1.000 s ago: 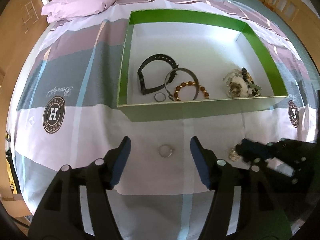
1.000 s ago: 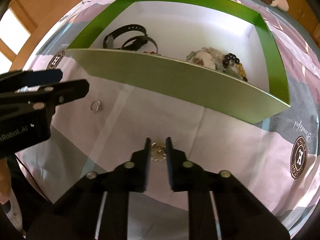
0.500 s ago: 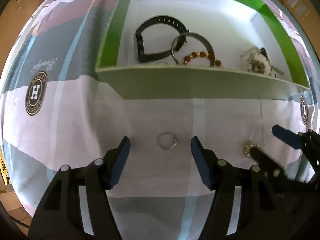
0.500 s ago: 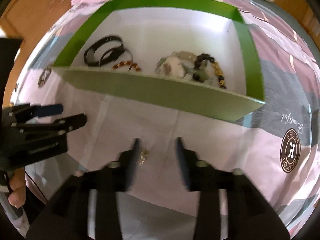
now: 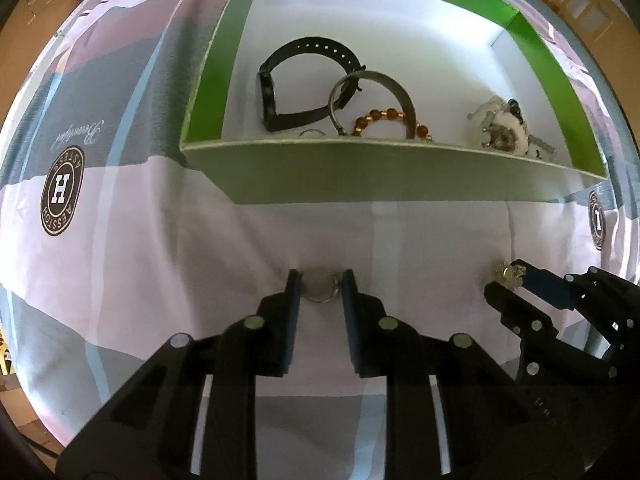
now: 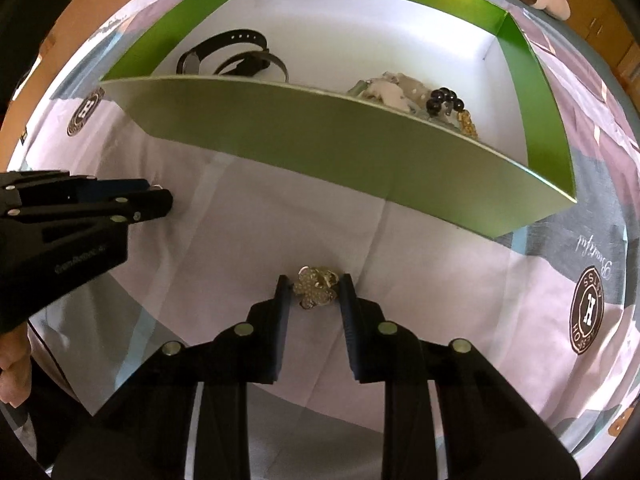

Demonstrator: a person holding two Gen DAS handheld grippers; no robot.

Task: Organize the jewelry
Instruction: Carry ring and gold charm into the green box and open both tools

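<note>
Your left gripper [image 5: 319, 286] points steeply down at the bed and its jaws have just been closing; they now pinch the silver ring [image 5: 319, 289] flat on the bedsheet [image 5: 140, 280], edge to edge so it cannot slip. Your right gripper [image 6: 313, 289] has also just been closing, and its pads meet the flower-shaped brooch [image 6: 315, 286]. Both pieces lie just before the green box [image 5: 360, 176], where a watch [image 5: 296, 80] and bracelets already sit, so each lift should be short.

You get bright daylight, glare off the white box [image 5: 400, 40] floor, soft shadows, strong fisheye bending and dark corners.
</note>
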